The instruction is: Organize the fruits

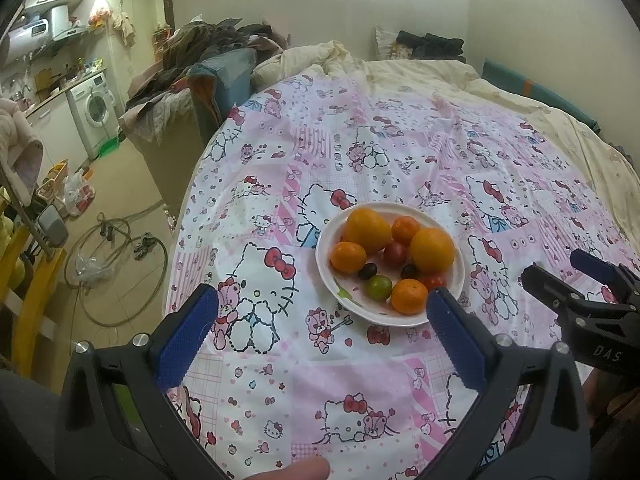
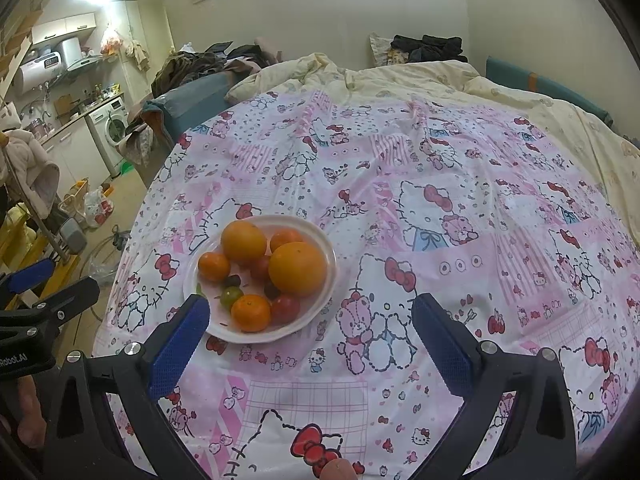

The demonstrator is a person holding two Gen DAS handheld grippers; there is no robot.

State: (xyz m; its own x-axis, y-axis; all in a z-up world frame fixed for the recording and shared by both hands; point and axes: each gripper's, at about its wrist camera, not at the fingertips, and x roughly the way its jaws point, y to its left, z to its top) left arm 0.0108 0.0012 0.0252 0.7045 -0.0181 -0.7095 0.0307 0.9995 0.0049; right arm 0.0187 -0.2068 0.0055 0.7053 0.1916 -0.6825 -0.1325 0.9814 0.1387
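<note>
A white plate [image 1: 340, 300] [image 2: 280, 334] sits on a pink cartoon-print cloth [image 1: 320, 392] [image 2: 400, 220]. It holds two big oranges [image 1: 432, 250] [image 2: 297, 268], several small tangerines [image 1: 409, 297] [image 2: 251, 312], red tomatoes [image 1: 395, 253] [image 2: 285, 308], a green tomato [image 1: 379, 287] [image 2: 231, 296] and dark grapes [image 1: 367, 271] [image 2: 232, 280]. My left gripper [image 1: 322, 308] is open and empty, just short of the plate. My right gripper [image 2: 310, 316] is open and empty, to the plate's right; it also shows in the left wrist view [image 1: 560, 268].
The cloth lies over a bed with a cream duvet [image 1: 440, 76] [image 2: 440, 76] behind it. Piled clothes [image 1: 200, 52] lie on a sofa to the left. The floor at the left holds a hose [image 1: 116, 264], bags and a washing machine [image 1: 96, 112].
</note>
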